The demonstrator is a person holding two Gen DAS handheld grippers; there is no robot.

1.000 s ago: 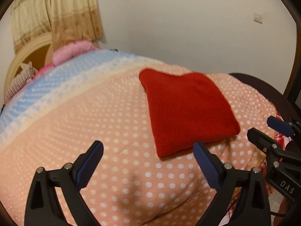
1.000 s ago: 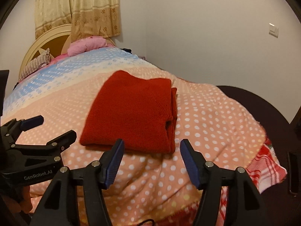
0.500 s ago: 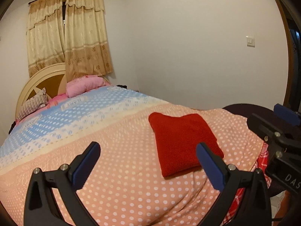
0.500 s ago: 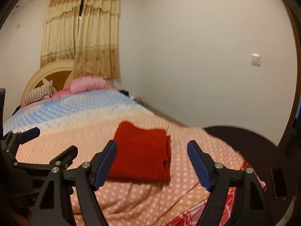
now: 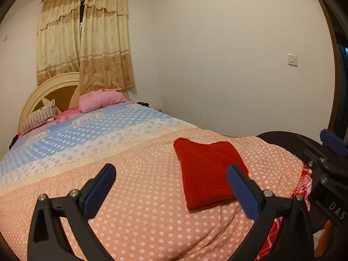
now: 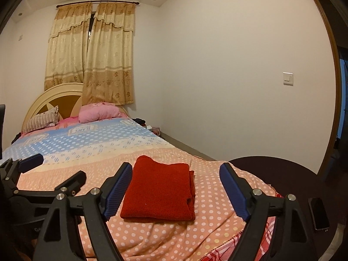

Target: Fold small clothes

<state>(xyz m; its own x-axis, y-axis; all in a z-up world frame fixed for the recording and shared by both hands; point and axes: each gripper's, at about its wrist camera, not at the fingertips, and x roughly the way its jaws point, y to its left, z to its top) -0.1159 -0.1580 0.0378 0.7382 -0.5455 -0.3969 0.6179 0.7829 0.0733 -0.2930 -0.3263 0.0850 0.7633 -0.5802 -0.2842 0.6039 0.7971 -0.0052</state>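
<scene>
Above the bed [image 6: 217, 191] — right gripper [image 6: 176, 192] just widened, empty | left gripper [image 5: 171, 190] wide, empty | red garment [image 6: 158, 193] folded

A folded garment [image 6: 159, 188] is lying on the near end of the bed [image 6: 87, 143], two pillows [image 6: 99, 113] are resting against the headboard [image 6: 63, 93] behind, and a phone [image 6: 318, 213] is sitting right of the bed

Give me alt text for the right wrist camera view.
A folded red garment lies on a polka-dot bedspread, framed between the open, empty right tongs. The left tongs, also open, show at the left edge. Behind are pillows, a headboard, curtains and a white wall.
</scene>
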